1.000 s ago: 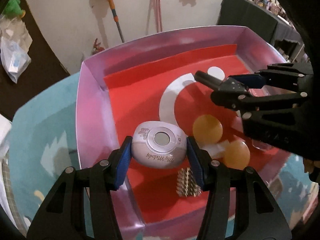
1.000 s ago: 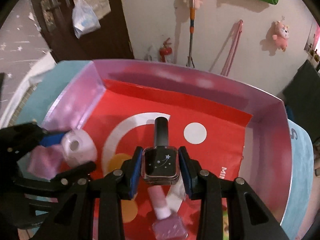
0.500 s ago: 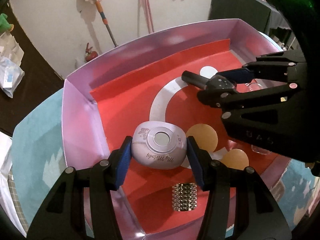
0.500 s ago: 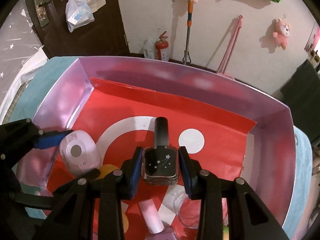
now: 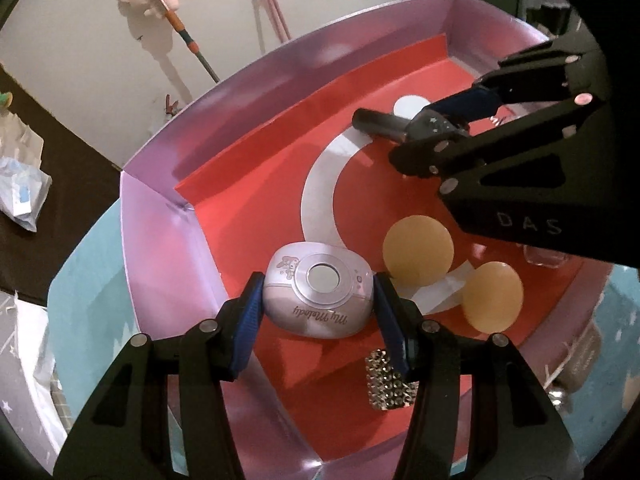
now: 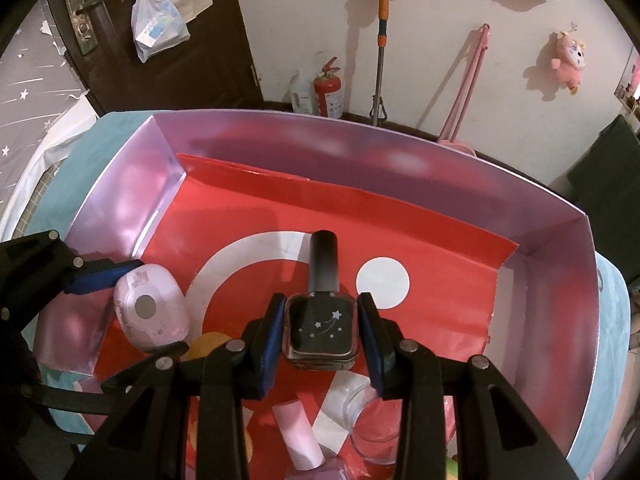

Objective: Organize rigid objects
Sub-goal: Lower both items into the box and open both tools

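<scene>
Both grippers tilt steeply down over the box, the left gripper clamping the case near the left wall, the right gripper clamping the black bottle mid-box, far floor bare.

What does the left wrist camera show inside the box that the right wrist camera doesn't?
Only the left wrist view shows the studded silver piece. Only the right wrist view shows the pink-capped bottle and clear jar. Both show the box, the left gripper holding the lilac case, and the right gripper holding the black polish bottle.

left hand-held gripper clamped, right hand-held gripper clamped
</scene>
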The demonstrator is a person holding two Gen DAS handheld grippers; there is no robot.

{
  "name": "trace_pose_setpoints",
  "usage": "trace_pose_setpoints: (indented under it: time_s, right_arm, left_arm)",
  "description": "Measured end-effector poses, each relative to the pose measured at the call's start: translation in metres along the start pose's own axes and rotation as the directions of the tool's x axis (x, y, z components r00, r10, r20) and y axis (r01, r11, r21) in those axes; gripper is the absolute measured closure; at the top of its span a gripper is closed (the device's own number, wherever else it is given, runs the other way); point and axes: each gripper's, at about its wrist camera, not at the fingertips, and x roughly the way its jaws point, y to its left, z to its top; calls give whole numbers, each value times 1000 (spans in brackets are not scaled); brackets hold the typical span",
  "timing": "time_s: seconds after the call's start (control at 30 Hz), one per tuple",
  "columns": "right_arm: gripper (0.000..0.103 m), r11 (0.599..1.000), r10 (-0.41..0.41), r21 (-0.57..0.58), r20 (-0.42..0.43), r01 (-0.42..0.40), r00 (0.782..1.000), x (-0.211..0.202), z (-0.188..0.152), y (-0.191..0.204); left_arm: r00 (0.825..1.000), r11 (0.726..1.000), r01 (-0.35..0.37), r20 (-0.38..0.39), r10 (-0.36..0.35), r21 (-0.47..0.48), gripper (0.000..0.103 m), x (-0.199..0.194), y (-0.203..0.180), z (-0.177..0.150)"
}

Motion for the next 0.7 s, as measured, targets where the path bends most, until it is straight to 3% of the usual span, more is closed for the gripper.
trace_pose_setpoints:
  time_s: [0.7]
  right_arm:
    - [65,996,-71,-56,-36,69,997,15,-5,18]
  left_arm:
    - [1000,1000,8,-8,-7,13,51,4,-1,1]
